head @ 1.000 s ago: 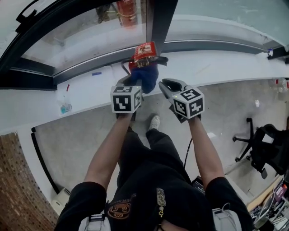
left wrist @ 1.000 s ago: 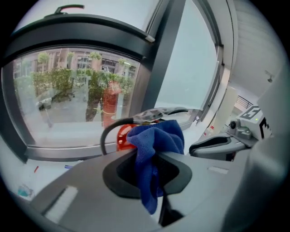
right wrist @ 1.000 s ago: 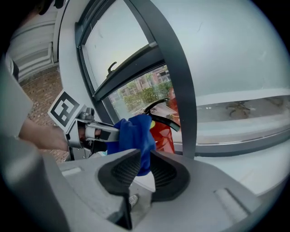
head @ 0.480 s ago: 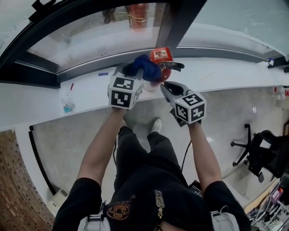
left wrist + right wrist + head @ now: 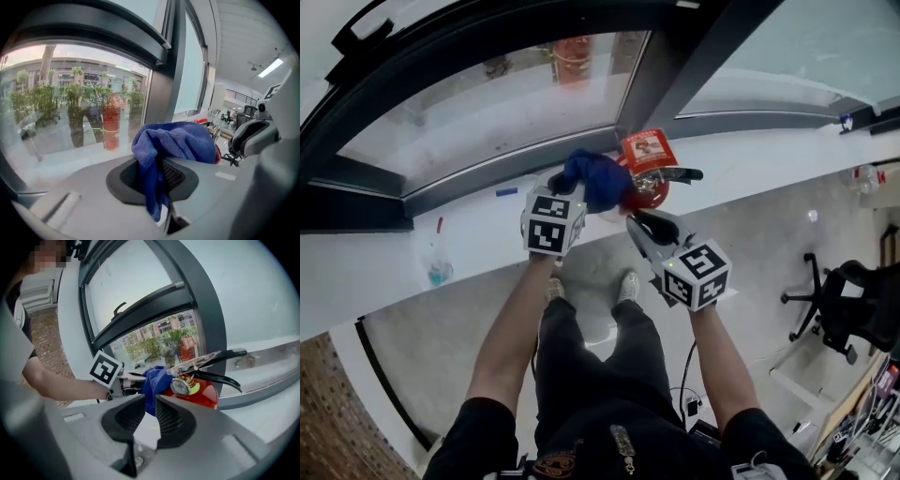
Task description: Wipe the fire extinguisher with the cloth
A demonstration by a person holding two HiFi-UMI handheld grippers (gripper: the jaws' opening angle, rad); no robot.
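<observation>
Fire extinguisher (image 5: 649, 173) rested on the white counter (image 5: 478, 211), close to the dark window frame (image 5: 675, 66). Its valve end w/ the gauge (image 5: 179, 386) and the levers (image 5: 220, 357) faced the right tongs (image 5: 639, 223); if it lay flat or leaned, I could not tell. The left tongs (image 5: 570, 185) were clamped on a blue cloth (image 5: 592, 180), which was bunched into a soft wad and pressed on the red shoulder just beside the valve. The right tongs were only narrowly apart, w/ nothing between them, and hung near the extinguisher without touching it.

I judged the extinguisher as a heavy, stiff metal body w/ smooth paint, so prob. slippery for the pads, and its round form could roll under a strong wipe. The best place to hold it seemed the neck under the valve or the lower carry lever, not both levers together, since that might discharge it. The cloth looked light and limp, e.g. it folded over the jaws, so it needed a firm pinch on a thick fold
</observation>
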